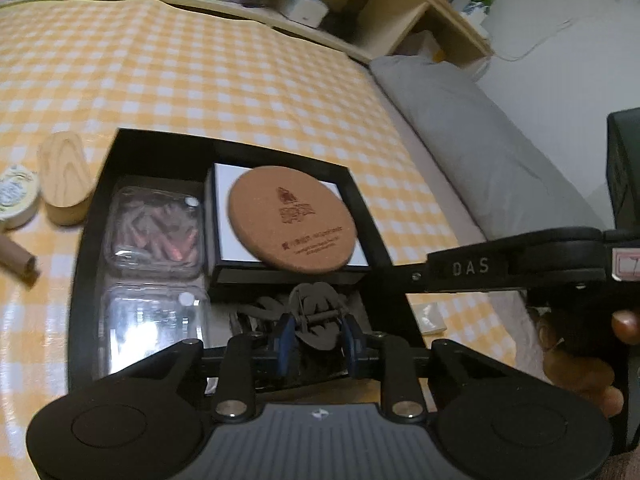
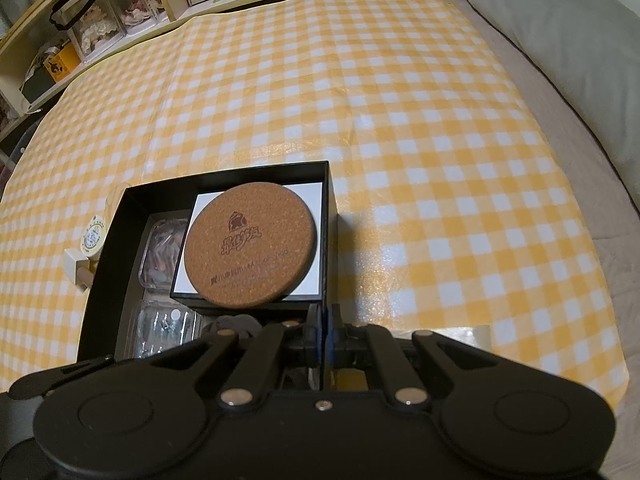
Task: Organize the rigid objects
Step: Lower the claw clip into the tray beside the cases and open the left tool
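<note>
A black open box point(image 1: 90, 216) lies on the checked cloth. Inside, a cork coaster point(image 1: 292, 218) rests on a smaller white-topped box point(image 1: 222, 208). Left of that are two clear plastic cases, one with reddish pieces point(image 1: 154, 232) and one nearer point(image 1: 152, 320). My left gripper point(image 1: 316, 330) is shut on a dark grey hair claw clip point(image 1: 316, 306), held over the box's near right compartment. My right gripper point(image 2: 325, 330) is shut on the black box's right wall point(image 2: 329, 216); in the left wrist view it reaches in from the right, right gripper point(image 1: 402, 280). The coaster point(image 2: 250, 244) shows from above there.
Left of the box lie an oval wooden case point(image 1: 64, 178), a round tin point(image 1: 16, 196) and a cardboard tube point(image 1: 16, 264). A small packet point(image 1: 430, 316) sits right of the box. A grey pillow point(image 1: 480, 140) borders the cloth; shelves point(image 1: 360, 8) stand behind. A hand point(image 1: 592, 360) holds the right gripper.
</note>
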Demonstrator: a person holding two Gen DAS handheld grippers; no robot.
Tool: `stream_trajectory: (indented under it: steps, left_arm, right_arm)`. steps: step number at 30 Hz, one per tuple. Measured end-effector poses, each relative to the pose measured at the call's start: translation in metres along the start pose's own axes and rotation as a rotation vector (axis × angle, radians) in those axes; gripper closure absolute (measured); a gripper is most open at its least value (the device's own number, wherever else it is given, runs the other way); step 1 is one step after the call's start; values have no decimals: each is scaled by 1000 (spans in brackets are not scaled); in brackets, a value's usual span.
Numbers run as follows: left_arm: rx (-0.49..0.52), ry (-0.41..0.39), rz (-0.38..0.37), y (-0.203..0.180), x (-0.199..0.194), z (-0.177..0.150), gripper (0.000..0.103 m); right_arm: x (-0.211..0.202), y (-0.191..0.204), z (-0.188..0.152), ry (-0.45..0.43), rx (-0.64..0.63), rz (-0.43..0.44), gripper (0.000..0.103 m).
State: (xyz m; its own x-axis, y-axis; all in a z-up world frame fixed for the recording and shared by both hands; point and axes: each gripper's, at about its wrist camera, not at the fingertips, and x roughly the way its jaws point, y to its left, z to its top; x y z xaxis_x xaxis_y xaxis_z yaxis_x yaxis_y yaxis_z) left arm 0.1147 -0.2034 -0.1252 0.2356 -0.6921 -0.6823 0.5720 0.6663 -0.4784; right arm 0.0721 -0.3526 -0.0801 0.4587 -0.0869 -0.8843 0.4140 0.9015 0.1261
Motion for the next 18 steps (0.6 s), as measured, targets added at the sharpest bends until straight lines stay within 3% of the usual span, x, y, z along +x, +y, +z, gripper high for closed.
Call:
stream_trajectory:
  steps: [7,9,11,15,18]
  left_arm:
    - [44,5,-3,-7,2,-1,77]
    - [48,9,3,-8,1,-1,72]
    - [60,8,20,-10,-2,0,59]
    - [93,6,51,-15,-9,3,46]
    - [118,1,79,-19,-16,4,30]
  right_arm:
    - [1,0,0,0,-3,-1,99]
    - [1,0,0,0,-3,-1,99]
    - [1,0,0,1,-3,-1,99]
    - [1,1,0,0,-5,-3,99]
    - [0,0,0,0,-3,-1,99]
